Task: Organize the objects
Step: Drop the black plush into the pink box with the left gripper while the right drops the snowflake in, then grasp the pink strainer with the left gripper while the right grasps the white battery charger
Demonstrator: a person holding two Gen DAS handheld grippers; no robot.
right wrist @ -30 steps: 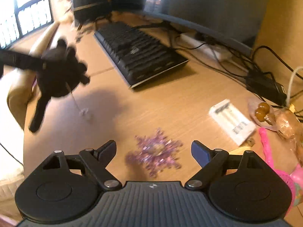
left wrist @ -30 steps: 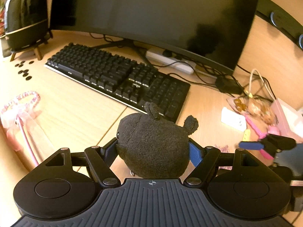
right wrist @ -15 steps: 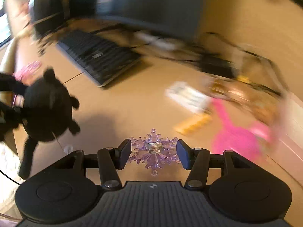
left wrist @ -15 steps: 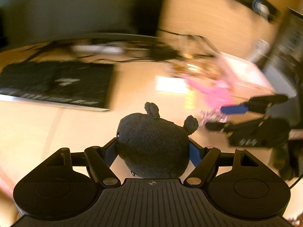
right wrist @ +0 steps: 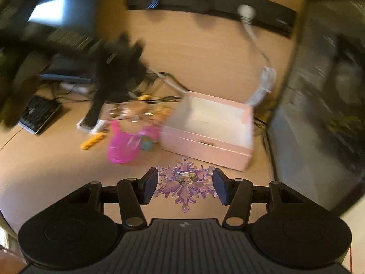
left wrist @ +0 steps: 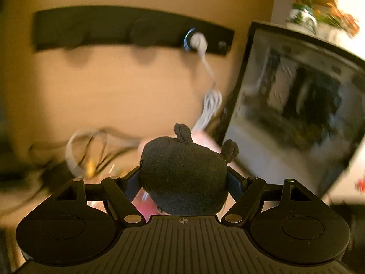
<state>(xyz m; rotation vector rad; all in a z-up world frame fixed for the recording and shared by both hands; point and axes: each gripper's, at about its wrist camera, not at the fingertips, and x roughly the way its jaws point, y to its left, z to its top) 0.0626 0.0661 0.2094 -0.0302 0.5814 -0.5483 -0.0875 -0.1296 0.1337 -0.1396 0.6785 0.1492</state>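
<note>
My left gripper (left wrist: 183, 180) is shut on a black plush toy (left wrist: 182, 175) with two small round ears, held in the air in front of the wall. In the right wrist view the same plush toy (right wrist: 118, 68) shows blurred at upper left, high above the desk. My right gripper (right wrist: 185, 186) is shut on a purple crystal snowflake (right wrist: 185, 183) and holds it above the desk, just in front of an open pink box (right wrist: 209, 141).
A pink plastic toy (right wrist: 123, 147), a yellow piece (right wrist: 92, 141) and wrapped snacks (right wrist: 141, 110) lie left of the box. A dark glass-fronted case (right wrist: 324, 105) stands at the right. A keyboard (right wrist: 38, 116) lies at far left. Cables (left wrist: 91, 155) run along the wall.
Both grippers have swung right and risen. The right gripper closed on the snowflake and lifted it toward the pink box. The left gripper carried the plush toy up, now facing the wall.
</note>
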